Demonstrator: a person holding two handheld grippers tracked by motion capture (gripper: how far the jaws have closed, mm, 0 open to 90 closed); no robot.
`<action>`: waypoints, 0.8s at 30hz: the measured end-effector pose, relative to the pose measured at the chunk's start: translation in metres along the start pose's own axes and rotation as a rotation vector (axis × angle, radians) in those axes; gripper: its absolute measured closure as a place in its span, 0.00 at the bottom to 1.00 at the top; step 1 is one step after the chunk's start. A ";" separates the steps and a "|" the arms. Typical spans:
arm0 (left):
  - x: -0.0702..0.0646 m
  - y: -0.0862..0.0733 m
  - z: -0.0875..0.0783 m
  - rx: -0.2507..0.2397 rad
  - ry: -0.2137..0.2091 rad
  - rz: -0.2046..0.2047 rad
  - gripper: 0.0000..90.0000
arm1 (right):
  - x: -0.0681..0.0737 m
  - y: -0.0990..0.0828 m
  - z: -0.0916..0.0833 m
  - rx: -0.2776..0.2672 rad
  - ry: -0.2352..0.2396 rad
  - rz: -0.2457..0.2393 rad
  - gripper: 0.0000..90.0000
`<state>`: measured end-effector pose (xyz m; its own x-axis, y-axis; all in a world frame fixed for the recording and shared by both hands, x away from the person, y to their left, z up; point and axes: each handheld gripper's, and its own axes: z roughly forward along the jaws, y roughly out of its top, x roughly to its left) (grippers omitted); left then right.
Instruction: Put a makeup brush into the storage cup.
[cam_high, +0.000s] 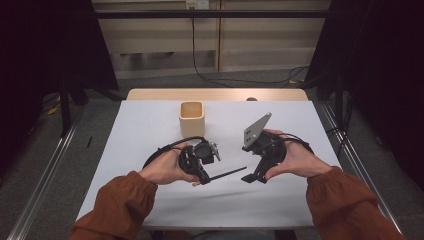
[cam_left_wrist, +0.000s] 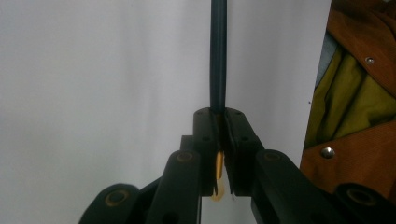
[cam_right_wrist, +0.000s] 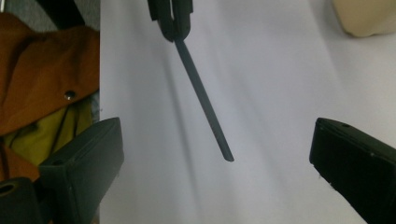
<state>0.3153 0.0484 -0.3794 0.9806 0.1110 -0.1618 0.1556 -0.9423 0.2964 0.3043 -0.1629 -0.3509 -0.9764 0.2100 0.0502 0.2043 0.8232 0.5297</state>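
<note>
Dark and slim, the pencil juts right over the near table, clamped by the left gripper, while the right gripper, jaws spread empty, could knock it askew if it closes off-centre.

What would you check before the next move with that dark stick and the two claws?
1. Left gripper shut on the stick: ok.
2. Right gripper open wide: ok.
3. Free end of the stick between the right gripper's jaws, untouched: ok.
4. Cup upright, apart from both grippers: ok.
5. Cup empty: cannot tell.
6. Table bare beneath the stick: ok.
</note>
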 end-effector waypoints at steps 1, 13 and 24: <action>0.000 0.000 0.001 0.001 0.007 -0.003 0.94 | 0.000 0.001 0.001 0.013 0.012 -0.010 0.04; -0.003 0.004 0.006 0.016 -0.003 0.000 0.94 | -0.003 0.006 0.027 0.284 0.089 -0.056 0.34; -0.002 0.003 0.004 0.016 -0.005 0.013 0.94 | -0.008 0.008 0.032 0.280 0.082 -0.070 0.51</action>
<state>0.3132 0.0440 -0.3819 0.9818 0.0976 -0.1630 0.1413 -0.9487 0.2829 0.3161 -0.1412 -0.3741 -0.9888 0.1140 0.0965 0.1369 0.9499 0.2810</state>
